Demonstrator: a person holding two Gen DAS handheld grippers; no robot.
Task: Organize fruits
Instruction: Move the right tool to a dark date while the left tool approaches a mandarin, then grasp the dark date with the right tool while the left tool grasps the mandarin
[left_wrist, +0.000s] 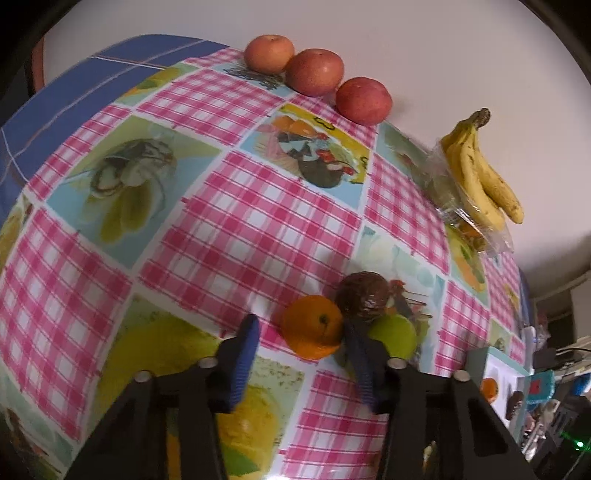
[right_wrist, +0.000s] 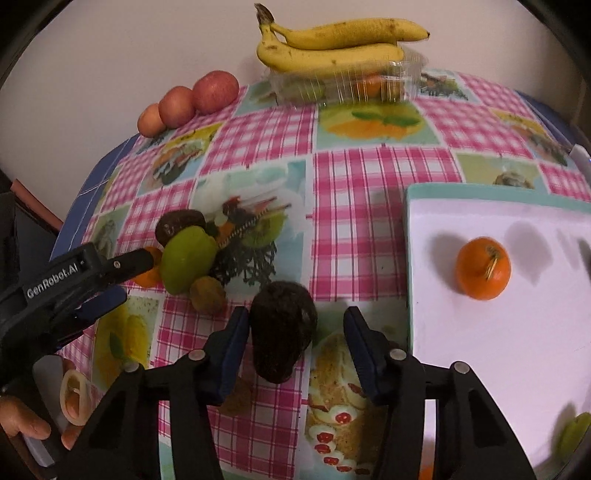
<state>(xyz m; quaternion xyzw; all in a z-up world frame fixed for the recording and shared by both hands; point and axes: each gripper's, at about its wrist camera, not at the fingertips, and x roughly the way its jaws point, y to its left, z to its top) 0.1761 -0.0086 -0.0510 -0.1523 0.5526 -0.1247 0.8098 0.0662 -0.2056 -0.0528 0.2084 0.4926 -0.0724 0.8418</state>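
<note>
Mid-sort, pick phase on both sides. Right tool (right_wrist: 291, 325) is spread open around a dark avocado (right_wrist: 282, 330) on the desk (right_wrist: 369, 177), nothing clamped; left pad looks about touching it, right pad apart. Left tool (left_wrist: 301, 332) is open too, straddling an orange (left_wrist: 313, 326) beside a lime (left_wrist: 395, 334) and another avocado (left_wrist: 364, 297). White tray (right_wrist: 498, 350) already holds one orange (right_wrist: 483, 267). Next, probably: close right jaws squarely, lift, carry to tray; round fruit may roll.
</note>
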